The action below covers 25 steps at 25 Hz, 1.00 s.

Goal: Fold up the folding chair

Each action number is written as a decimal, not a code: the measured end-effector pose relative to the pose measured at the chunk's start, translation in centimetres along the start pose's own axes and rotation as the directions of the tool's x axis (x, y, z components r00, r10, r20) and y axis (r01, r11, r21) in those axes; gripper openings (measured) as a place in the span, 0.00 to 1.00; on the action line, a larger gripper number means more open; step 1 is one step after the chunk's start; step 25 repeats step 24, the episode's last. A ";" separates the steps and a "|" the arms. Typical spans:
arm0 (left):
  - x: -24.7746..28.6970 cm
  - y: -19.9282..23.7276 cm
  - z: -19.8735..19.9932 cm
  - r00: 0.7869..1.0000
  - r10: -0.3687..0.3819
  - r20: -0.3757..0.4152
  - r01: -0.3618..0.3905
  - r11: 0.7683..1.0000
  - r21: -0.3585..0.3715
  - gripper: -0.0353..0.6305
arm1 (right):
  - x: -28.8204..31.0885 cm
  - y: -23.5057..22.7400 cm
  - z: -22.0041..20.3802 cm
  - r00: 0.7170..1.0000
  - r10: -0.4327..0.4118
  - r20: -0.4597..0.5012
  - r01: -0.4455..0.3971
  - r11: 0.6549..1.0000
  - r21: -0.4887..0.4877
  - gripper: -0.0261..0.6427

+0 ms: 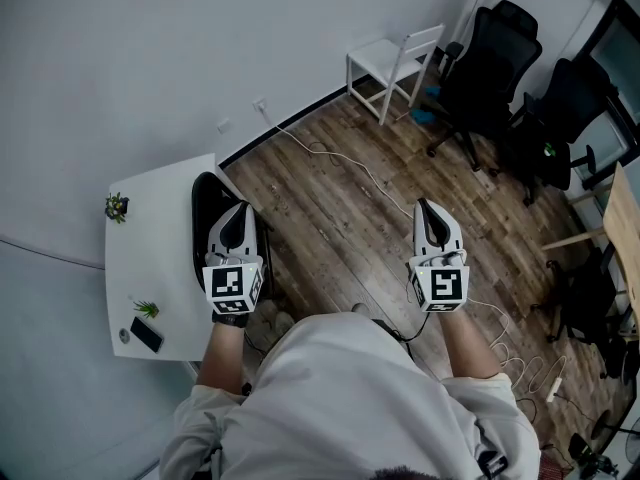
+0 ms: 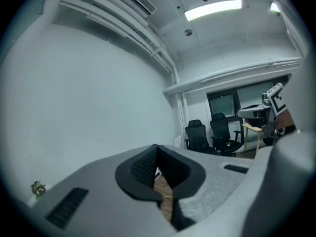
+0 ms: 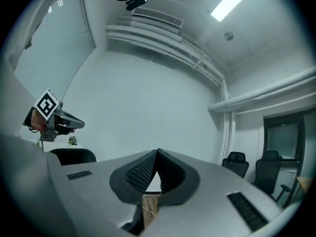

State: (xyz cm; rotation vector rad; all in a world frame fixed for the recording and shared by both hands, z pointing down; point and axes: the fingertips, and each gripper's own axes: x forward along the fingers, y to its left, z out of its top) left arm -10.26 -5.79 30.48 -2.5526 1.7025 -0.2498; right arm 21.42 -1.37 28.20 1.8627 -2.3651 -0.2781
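The white folding chair [image 1: 394, 60] stands unfolded against the far wall, well away from both grippers. In the head view my left gripper [image 1: 235, 214] is held out in front of the person above a black chair [image 1: 203, 211] by the white table [image 1: 160, 228]. My right gripper [image 1: 431, 211] hovers over the wooden floor [image 1: 345, 218]. In the left gripper view the left gripper [image 2: 157, 150] has its jaws together with nothing between them. The right gripper [image 3: 157, 155] is shut and empty too. Each gripper points level into the room.
The white table carries a small plant [image 1: 117, 206], a second plant [image 1: 147, 309] and a phone [image 1: 146, 334]. Black office chairs [image 1: 490, 63] crowd the back right. A white cable [image 1: 375, 180] runs across the floor towards a power strip [image 1: 553, 386].
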 end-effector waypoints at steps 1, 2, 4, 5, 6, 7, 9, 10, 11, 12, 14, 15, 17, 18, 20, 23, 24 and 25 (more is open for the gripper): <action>0.0 0.1 0.0 1.000 0.000 -0.001 0.000 1.000 -0.001 0.06 | 0.1 0.1 0.0 1.000 0.001 0.001 -0.001 1.000 0.004 0.07; 0.0 0.1 0.0 1.000 0.000 -0.001 0.000 1.000 -0.001 0.06 | 0.1 0.3 0.0 1.000 0.003 0.002 -0.003 1.000 0.008 0.07; -0.1 0.2 -0.1 1.000 0.002 -0.002 -0.002 1.000 -0.001 0.06 | 0.2 0.7 0.0 1.000 0.010 0.002 -0.010 1.000 0.012 0.07; -0.1 0.2 -0.2 1.000 0.003 -0.003 -0.003 1.000 -0.001 0.06 | 0.3 0.8 -0.1 1.000 0.013 0.002 -0.013 1.000 0.013 0.07; -0.1 0.3 -0.2 1.000 0.003 -0.005 -0.004 1.000 -0.002 0.06 | 0.3 0.9 -0.1 1.000 0.015 0.003 -0.015 1.000 0.014 0.07; -0.1 0.3 -0.3 1.000 0.004 -0.006 -0.004 1.000 -0.003 0.06 | 0.4 1.0 -0.1 1.000 0.016 0.004 -0.016 1.000 0.014 0.07; 0.0 0.3 -0.4 1.000 0.005 -0.008 -0.005 1.000 -0.004 0.06 | 0.5 1.1 -0.1 1.000 0.017 0.005 -0.018 1.000 0.013 0.07; 0.0 0.4 -0.4 1.000 0.005 -0.009 -0.005 1.000 -0.005 0.06 | 0.6 1.1 -0.1 1.000 0.018 0.005 -0.018 1.000 0.014 0.07; 0.1 0.4 -0.5 1.000 0.005 -0.012 -0.005 1.000 -0.007 0.06 | 0.7 1.2 -0.1 1.000 0.018 0.005 -0.018 1.000 0.014 0.07; 0.1 0.5 -0.6 1.000 0.005 -0.015 -0.005 1.000 -0.009 0.06 | 0.8 1.2 -0.2 1.000 0.018 0.005 -0.019 1.000 0.014 0.07; 0.2 0.6 -0.8 1.000 0.005 -0.020 -0.005 1.000 -0.011 0.06 | 0.8 1.2 -0.2 1.000 0.020 0.003 -0.020 1.000 0.015 0.07; 0.2 0.6 -0.7 1.000 0.005 -0.021 -0.005 1.000 -0.011 0.06 | 0.8 1.1 -0.3 1.000 0.020 0.001 -0.020 1.000 0.014 0.07; 0.4 0.5 -0.6 1.000 0.004 -0.020 -0.004 1.000 -0.010 0.06 | 0.9 1.0 -0.3 1.000 0.022 -0.001 -0.022 1.000 0.017 0.07; 0.4 0.5 -0.5 1.000 0.003 -0.020 -0.003 1.000 -0.010 0.06 | 1.0 1.0 -0.3 1.000 0.022 -0.001 -0.022 1.000 0.018 0.07; 0.6 0.5 -0.5 1.000 0.001 -0.020 -0.001 1.000 -0.009 0.06 | 1.1 1.0 -0.3 1.000 0.023 0.000 -0.023 1.000 0.021 0.07; 0.7 0.2 -0.6 1.000 -0.006 -0.022 0.006 1.000 -0.008 0.06 | 1.1 1.0 -0.4 1.000 0.025 -0.001 -0.025 1.000 0.018 0.07; 0.7 0.2 -0.6 1.000 -0.009 -0.023 0.009 1.000 -0.007 0.06 | 1.1 1.0 -0.4 1.000 0.025 -0.001 -0.025 1.000 0.017 0.07; 0.7 0.2 -0.6 1.000 -0.009 -0.023 0.009 1.000 -0.007 0.06 | 1.1 1.0 -0.4 1.000 0.025 -0.001 -0.025 1.000 0.017 0.07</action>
